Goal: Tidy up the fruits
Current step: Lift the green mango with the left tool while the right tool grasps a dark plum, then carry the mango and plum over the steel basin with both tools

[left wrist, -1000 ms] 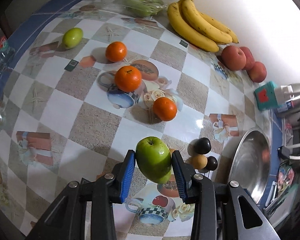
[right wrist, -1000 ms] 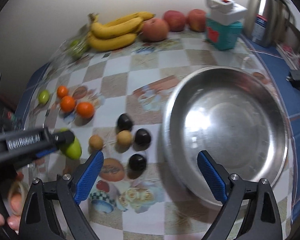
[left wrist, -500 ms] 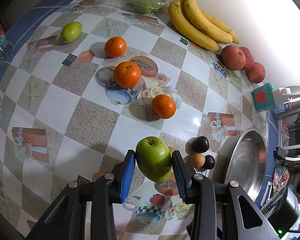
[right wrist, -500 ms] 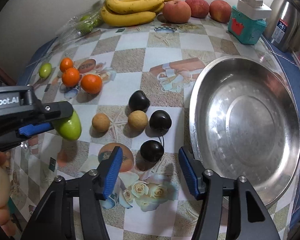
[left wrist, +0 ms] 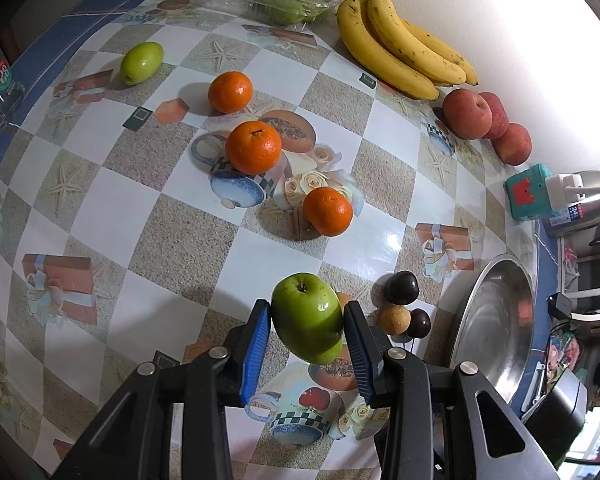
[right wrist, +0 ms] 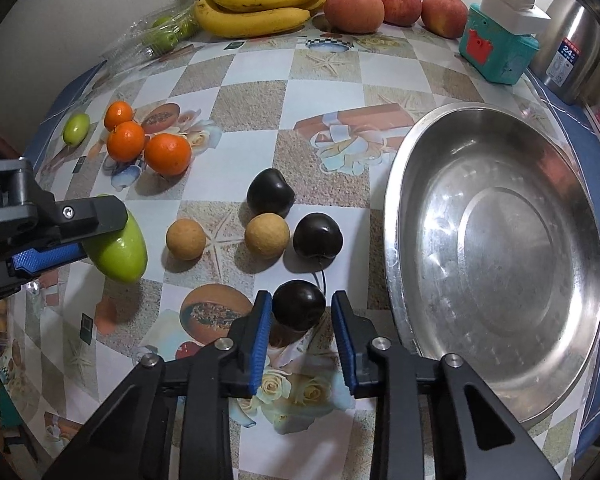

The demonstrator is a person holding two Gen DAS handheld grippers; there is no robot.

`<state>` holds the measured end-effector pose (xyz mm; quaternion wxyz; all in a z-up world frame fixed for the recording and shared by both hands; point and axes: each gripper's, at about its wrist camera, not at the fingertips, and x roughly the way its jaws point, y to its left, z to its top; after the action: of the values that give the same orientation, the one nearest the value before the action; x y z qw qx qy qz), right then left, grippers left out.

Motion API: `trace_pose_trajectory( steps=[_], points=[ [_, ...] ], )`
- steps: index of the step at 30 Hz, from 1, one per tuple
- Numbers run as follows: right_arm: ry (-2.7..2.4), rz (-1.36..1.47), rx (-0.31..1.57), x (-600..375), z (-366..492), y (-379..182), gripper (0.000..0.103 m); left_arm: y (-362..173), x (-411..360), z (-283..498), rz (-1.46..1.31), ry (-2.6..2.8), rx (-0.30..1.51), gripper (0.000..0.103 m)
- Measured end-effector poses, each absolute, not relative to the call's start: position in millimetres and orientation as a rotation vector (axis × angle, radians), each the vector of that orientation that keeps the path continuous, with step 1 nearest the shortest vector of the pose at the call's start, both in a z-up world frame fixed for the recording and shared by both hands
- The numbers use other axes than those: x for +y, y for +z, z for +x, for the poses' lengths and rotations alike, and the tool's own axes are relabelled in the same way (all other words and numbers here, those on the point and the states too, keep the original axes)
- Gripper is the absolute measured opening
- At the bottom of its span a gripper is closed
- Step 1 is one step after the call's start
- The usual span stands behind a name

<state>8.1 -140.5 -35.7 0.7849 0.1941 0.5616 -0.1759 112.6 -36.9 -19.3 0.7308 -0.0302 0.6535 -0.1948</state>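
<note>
Closing around a dark round fruit (right wrist: 299, 305), the right gripper (right wrist: 300, 332) sits low in the middle of the right wrist view; the figure has come down to almost nothing, so the blue pads are drawn in on this fruit, although a thin gap seems to show on the right side and I cannot be sure both pads press firmly. The fruit rests on the patterned tablecloth (right wrist: 328, 104), just left of the steel basin (right wrist: 496, 248), which fills the right of the frame and holds nothing. The left gripper (left wrist: 306, 338) pinches a green apple (left wrist: 307, 317) between its pads, lifted clear of the cloth, low in the centre of its own view. Two more dark fruits and two tan ones lie just above the gripped one; three oranges (right wrist: 148, 140) sit at the left.

The step in hand, I judge, is the pick of the dark fruit; the next move calls for a straight lift, then a short carry to the right over the basin rim, gently, since such a small smooth fruit may slip or roll.
</note>
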Motion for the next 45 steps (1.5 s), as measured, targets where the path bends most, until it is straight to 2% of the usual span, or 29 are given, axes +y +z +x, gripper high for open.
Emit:
trace_pose_trajectory(
  steps=[17, 27, 36, 37, 40, 45],
  points=[
    [-0.361, 0.443, 1.153, -140, 1, -13, 0.028, -11, -36, 112, -0.118, -0.468, 1.433, 0.04],
    [-0.411, 0.484, 1.085, -159, -10, 8, 0.028, -6, -54, 105, -0.074, -0.534, 1.406, 0.036],
    [-0.451, 0.51, 1.088, -167, -15, 5, 0.028, -17, -26, 124, -0.088, -0.476, 1.437, 0.037],
    [-0.45, 0.509, 1.091, -166, -15, 4, 0.028, -16, -24, 125, -0.073, -0.463, 1.43, 0.04],
    [-0.444, 0.5, 1.1, -163, -14, 2, 0.028, -19, -18, 128, -0.06, -0.448, 1.433, 0.065],
    [-0.44, 0.503, 1.106, -162, -14, -1, 0.028, -29, -14, 130, -0.044, -0.417, 1.462, 0.066]
  ],
)
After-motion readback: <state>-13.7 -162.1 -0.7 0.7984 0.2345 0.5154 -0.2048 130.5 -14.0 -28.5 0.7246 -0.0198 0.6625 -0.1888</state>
